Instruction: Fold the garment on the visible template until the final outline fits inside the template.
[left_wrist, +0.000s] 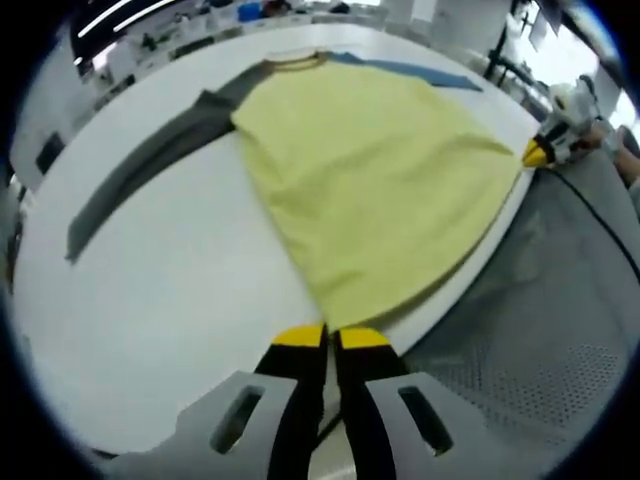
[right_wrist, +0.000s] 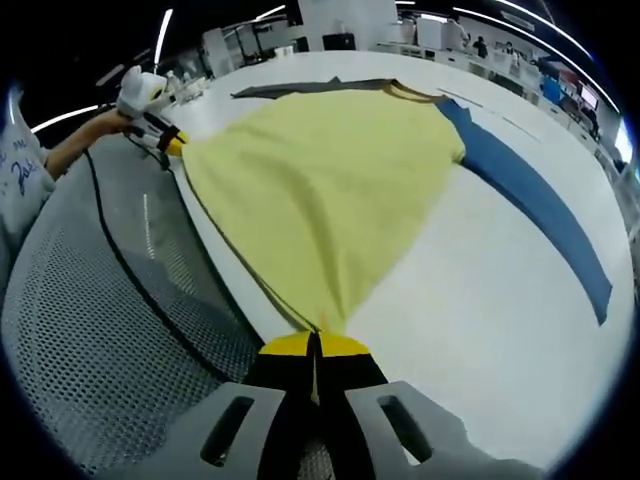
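In my left gripper view, the long-sleeved shirt (left_wrist: 370, 170) lies spread flat on the white table (left_wrist: 160, 290), its yellow body running from the far collar down to the near edge. The grey sleeve (left_wrist: 150, 160) stretches out to the left, and the blue sleeve (left_wrist: 420, 70) shows as a strip at the far right. My left gripper (left_wrist: 332, 338) sits at the shirt's near left hem corner with its yellow-tipped jaws pressed almost together; the cloth meets the tips, so I read it as pinching that corner. At the right edge of the table my right gripper (left_wrist: 540, 152) touches the other hem corner, above the grey mesh surface (left_wrist: 560, 330).

In my right gripper view, the left gripper (right_wrist: 172, 146) appears far left at the hem, held by a hand (right_wrist: 100, 125). The yellow body fans away from my right gripper (right_wrist: 314, 345), whose jaws are closed on the near hem corner. The blue sleeve (right_wrist: 540, 210) trails off to the right across the table (right_wrist: 480, 330).
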